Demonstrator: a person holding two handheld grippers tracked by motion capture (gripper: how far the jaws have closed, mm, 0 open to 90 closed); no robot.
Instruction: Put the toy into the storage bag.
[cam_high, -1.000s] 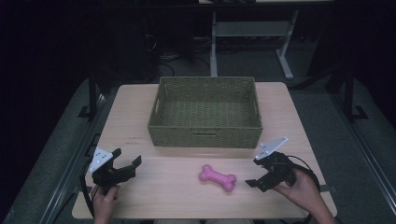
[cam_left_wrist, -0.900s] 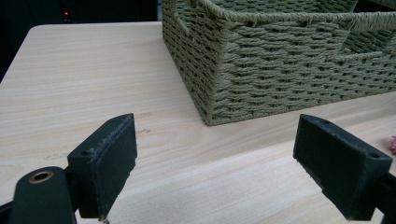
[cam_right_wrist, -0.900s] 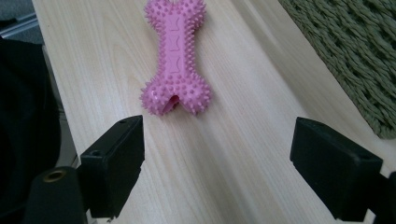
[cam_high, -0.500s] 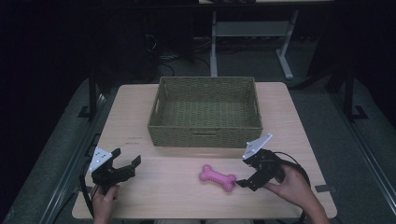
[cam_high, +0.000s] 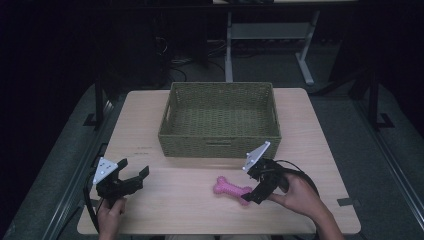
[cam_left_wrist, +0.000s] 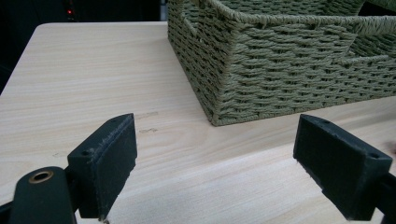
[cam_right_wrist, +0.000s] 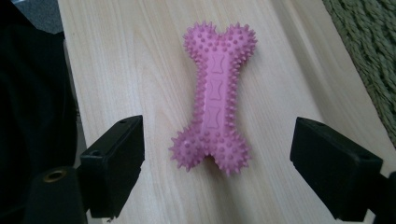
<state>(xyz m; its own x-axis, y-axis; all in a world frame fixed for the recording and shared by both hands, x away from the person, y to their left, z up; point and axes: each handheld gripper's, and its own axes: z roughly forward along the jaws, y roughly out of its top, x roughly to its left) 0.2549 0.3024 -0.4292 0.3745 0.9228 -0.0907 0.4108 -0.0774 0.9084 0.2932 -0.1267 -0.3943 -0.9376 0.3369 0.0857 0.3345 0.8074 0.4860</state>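
The pink spiked bone is framed between the wide-spread right gripper; contact seemingly absent; left gripper likewise wide

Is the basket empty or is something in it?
Empty. The high view shows the basket floor bare; the bone lies outside on the table.

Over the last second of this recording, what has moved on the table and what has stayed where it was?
The right hand-held gripper moved leftward toward the pink spiky bone-shaped toy and now has its open jaws either side of the toy's near end, not yet closed on it. The toy, the green woven basket and the left hand-held gripper, also open, stayed where they were.
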